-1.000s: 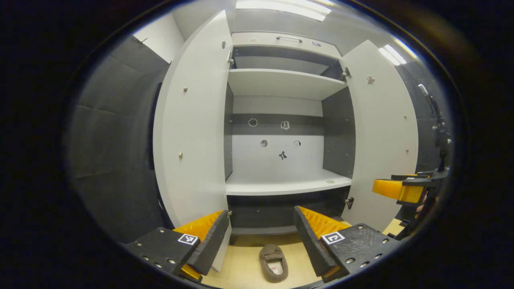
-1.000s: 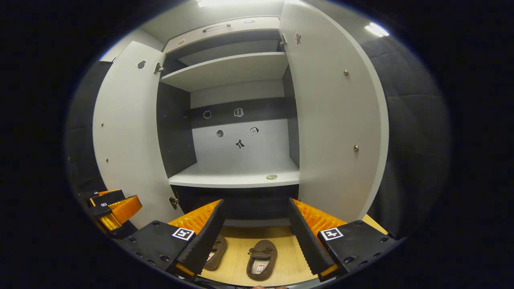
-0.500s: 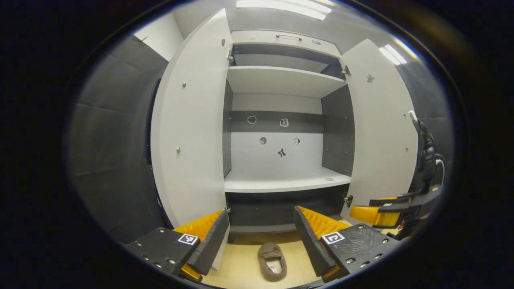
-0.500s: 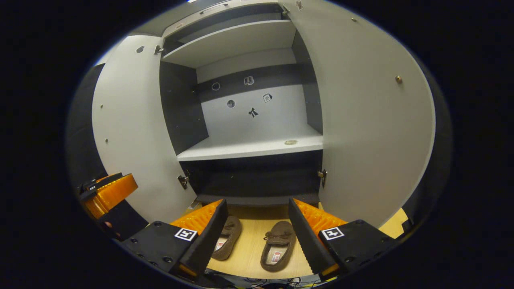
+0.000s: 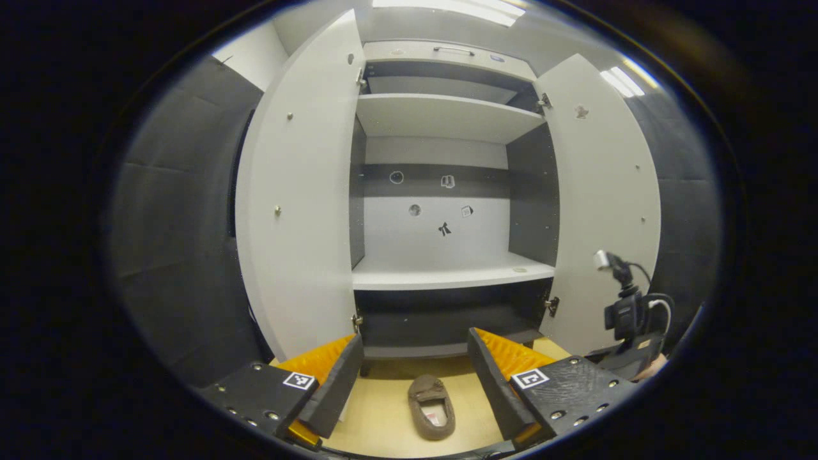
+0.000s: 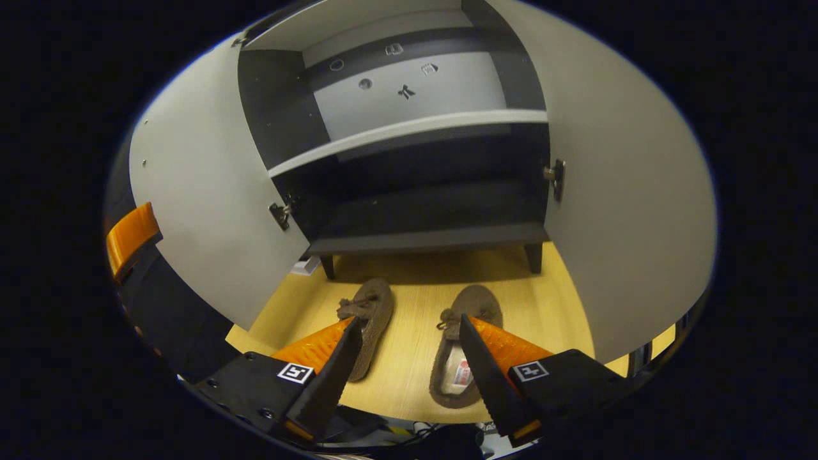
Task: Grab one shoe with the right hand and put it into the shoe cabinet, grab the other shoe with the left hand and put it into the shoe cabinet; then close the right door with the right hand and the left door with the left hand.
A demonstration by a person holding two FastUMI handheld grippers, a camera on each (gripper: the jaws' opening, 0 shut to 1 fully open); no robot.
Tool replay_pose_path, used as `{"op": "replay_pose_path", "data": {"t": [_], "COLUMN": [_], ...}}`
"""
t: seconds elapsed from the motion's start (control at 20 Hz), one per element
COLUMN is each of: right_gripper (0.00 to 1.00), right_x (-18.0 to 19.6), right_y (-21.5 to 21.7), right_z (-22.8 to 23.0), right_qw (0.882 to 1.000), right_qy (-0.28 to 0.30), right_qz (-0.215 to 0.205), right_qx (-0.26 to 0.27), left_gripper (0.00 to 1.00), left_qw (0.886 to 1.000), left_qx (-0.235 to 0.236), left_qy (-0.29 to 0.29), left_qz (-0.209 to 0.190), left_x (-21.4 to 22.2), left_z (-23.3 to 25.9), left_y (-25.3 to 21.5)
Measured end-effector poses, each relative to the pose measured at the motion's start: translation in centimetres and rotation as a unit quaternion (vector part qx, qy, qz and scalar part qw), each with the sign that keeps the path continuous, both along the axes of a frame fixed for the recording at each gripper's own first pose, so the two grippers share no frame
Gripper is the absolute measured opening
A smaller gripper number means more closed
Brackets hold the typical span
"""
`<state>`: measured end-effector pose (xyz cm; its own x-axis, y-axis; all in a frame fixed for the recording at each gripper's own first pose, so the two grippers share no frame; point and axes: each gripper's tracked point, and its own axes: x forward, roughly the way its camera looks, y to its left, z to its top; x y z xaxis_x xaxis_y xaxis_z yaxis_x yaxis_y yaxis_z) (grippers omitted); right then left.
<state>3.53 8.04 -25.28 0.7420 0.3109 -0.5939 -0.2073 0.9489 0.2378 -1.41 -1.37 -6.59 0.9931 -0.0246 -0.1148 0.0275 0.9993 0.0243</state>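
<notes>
The cabinet [image 5: 447,191] stands with both doors swung wide: the left door [image 5: 300,191] and right door [image 5: 601,191] in the left gripper view frame grey shelves, with a dark bottom bay just above the wooden floor [image 6: 409,338]. In the right gripper view the cabinet [image 6: 415,185] is seen from above and closer, its bottom bay and short legs in the middle of the picture.

The left gripper [image 5: 412,374] is spread wide and holds nothing; its orange-backed fingers [image 5: 492,370] frame one brown shoe [image 5: 431,407] that lies on the floor in front of the cabinet, apart from both fingers. The right gripper [image 6: 409,364] is also spread wide and empty. Two brown shoes lie side by side on the floor below it: the left shoe [image 6: 369,319] partly behind its left finger, the right shoe [image 6: 463,351] partly behind its right finger [image 6: 486,370]; I cannot tell whether either finger touches a shoe.

Compared with half a second ago, the right gripper has tipped down and come nearer the shoes, which now sit larger and higher in its view, and the upper shelves have slid out of the top. The left gripper's view has barely changed; the other gripper [image 5: 629,338] at its right edge has dropped lower
</notes>
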Motion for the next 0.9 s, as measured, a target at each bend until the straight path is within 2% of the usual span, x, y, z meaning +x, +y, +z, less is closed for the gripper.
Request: {"op": "replay_pose_path", "data": {"t": [0.15, 0.3, 0.45, 0.65, 0.7, 0.85, 0.9], "right_gripper": [0.97, 0.97, 0.97, 0.96, 0.91, 0.89, 0.9], "right_x": [-0.3, 0.0, 1.3, 3.1, 3.7, 4.8, 4.9], "right_y": [0.8, 0.9, 0.5, -0.9, -0.9, -1.1, -2.0], "right_z": [-3.9, -7.1, -10.0, -13.0, -13.3, -14.6, -14.8], "right_qw": [0.998, 0.996, 0.994, 0.985, 0.983, 0.97, 0.962], "right_qy": [0.059, 0.086, 0.09, 0.089, 0.082, 0.076, 0.073], "right_qz": [0.005, 0.007, 0.006, 0.002, 0.007, 0.017, 0.009], "right_qx": [0.013, -0.008, -0.059, -0.146, -0.164, -0.229, -0.262], "left_gripper": [0.95, 0.95, 0.95, 0.95, 0.95, 0.95, 0.95], "left_qw": [1.0, 1.0, 1.0, 1.0, 1.0, 1.0, 1.0], "left_qx": [0.002, 0.002, 0.002, 0.006, 0.008, 0.006, 0.004], "left_qy": [0.009, 0.012, 0.017, 0.025, 0.025, 0.028, 0.03], "left_qz": [-0.003, -0.005, -0.005, -0.006, -0.006, -0.004, 0.0], "left_x": [-0.2, -0.2, -0.4, -0.6, -0.6, -0.8, -0.8], "left_z": [-0.9, -1.1, -1.7, -2.3, -2.2, -2.4, -2.5], "left_y": [-0.2, -0.2, -0.2, -0.2, -0.1, -0.1, 0.0]}}
